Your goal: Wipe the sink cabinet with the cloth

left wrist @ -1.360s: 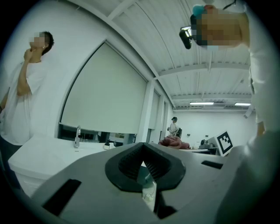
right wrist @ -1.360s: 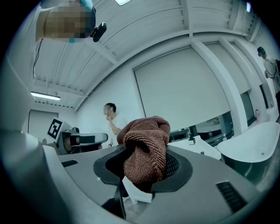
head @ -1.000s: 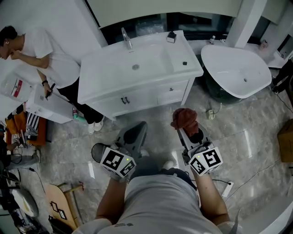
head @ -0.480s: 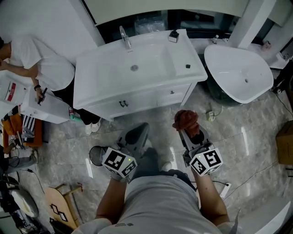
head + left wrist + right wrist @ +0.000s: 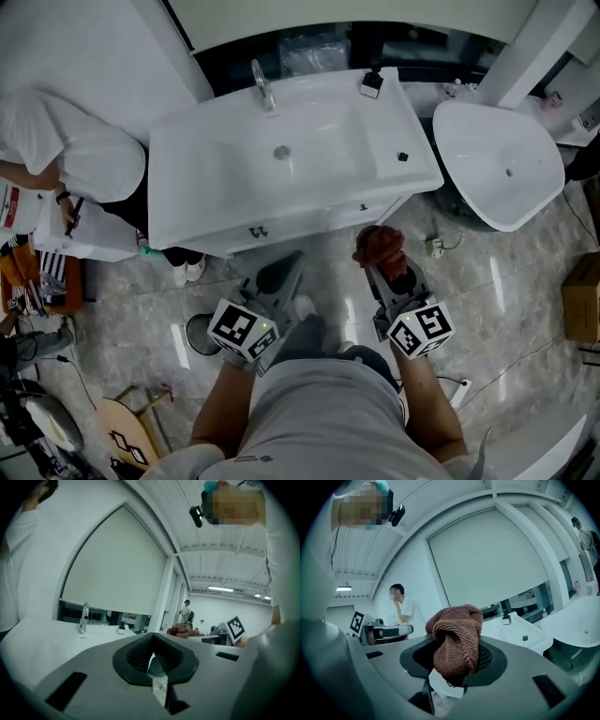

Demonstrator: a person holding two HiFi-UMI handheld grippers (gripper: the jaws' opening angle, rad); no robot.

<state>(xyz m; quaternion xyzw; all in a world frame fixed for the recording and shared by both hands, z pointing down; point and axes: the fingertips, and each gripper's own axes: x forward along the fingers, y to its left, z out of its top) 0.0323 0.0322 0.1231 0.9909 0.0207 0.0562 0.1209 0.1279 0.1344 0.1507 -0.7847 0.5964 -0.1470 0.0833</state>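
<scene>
Cloth [image 5: 378,243]: reddish-brown, bunched into a wad and clamped in the right tool [image 5: 383,266]. Right gripper view showed the jaws closed on the cloth [image 5: 457,637], with the wad bulging above the pads. In the head view the cloth sat over the grey tiled floor [image 5: 487,281], close to the front right of the white sink cabinet [image 5: 216,202]; contact with the cabinet could not be determined. Left tool [image 5: 279,270] was held alongside, well apart from the cloth, its jaws drawn together to a thin slit with nothing between them [image 5: 154,660]. Faucet [image 5: 262,84] stood at the rear of the basin. White tub [image 5: 497,159] was right of the cabinet; a person [image 5: 66,150] in white was at its left.
</scene>
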